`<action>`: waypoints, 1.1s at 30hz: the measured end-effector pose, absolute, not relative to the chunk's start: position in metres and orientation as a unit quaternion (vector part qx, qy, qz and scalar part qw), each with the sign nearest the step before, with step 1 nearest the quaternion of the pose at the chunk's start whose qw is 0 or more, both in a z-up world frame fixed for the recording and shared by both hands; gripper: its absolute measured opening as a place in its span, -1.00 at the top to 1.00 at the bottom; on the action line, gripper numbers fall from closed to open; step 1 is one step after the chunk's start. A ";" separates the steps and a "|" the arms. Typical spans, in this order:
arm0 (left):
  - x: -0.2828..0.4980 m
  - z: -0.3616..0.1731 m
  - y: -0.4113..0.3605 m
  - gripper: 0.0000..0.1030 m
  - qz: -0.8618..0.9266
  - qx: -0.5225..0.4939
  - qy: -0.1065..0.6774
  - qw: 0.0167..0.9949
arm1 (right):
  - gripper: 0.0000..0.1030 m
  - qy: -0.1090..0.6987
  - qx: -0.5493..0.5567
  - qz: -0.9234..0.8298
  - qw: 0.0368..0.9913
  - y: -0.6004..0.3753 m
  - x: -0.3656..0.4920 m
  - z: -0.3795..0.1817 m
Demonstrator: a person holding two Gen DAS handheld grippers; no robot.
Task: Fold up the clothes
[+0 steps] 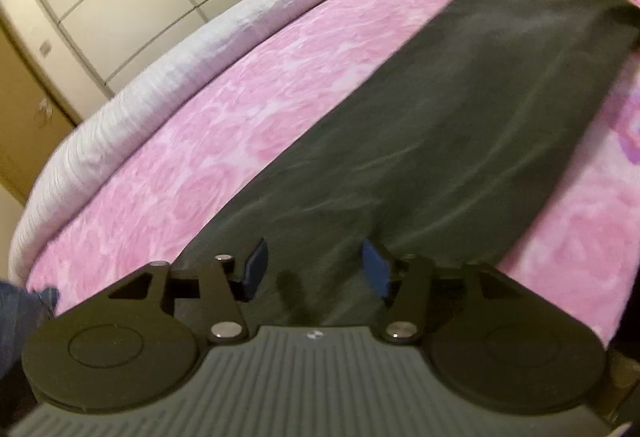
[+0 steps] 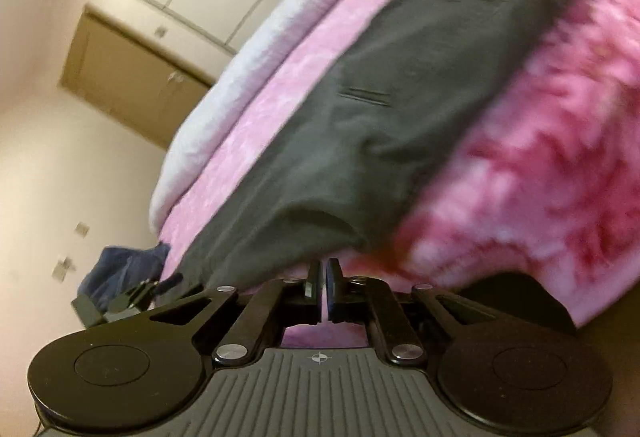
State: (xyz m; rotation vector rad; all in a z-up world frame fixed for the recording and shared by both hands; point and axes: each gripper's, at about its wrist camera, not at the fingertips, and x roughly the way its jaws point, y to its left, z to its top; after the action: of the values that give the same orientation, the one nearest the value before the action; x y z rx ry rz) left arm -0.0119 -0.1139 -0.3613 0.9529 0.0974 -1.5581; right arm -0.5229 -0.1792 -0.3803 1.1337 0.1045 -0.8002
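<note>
Ahead of my wide-spread left tongs (image 1: 314, 265) and pinched-together, empty right tongs (image 2: 323, 279), dark trousers (image 1: 460, 109) lie soft, limp, light; I judge the near hem the best hold.

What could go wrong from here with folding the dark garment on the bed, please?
1. The left gripper is open with the dark garment between its fingers; closing now might also pinch the pink blanket underneath.
2. The right gripper looks shut at the garment's near edge, but whether it holds any cloth is unclear; a lift could leave that side behind and skew the fold.
</note>
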 end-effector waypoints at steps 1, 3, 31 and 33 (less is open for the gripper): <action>-0.004 -0.360 -0.115 -0.04 -0.674 0.406 0.054 0.615 | 0.76 0.057 0.518 -0.379 0.765 -0.179 -0.521 -0.382; 0.012 -0.357 -0.116 -0.03 -0.667 0.398 0.071 0.626 | 0.70 0.079 0.510 -0.404 0.755 -0.177 -0.518 -0.385; -0.024 -0.358 -0.052 0.05 -0.680 0.444 -0.047 0.581 | 0.80 0.421 -0.043 -0.325 0.846 -0.160 -0.375 -0.332; -0.024 -0.358 -0.053 0.04 -0.677 0.444 -0.046 0.585 | 0.80 0.426 -0.071 -0.325 0.841 -0.154 -0.374 -0.337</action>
State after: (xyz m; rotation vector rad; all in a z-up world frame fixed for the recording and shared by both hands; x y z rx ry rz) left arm -0.0235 -0.0533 -0.3577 1.0364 -0.1080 -1.5804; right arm -0.3741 -0.1542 -0.3370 -0.1504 0.8999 -0.6863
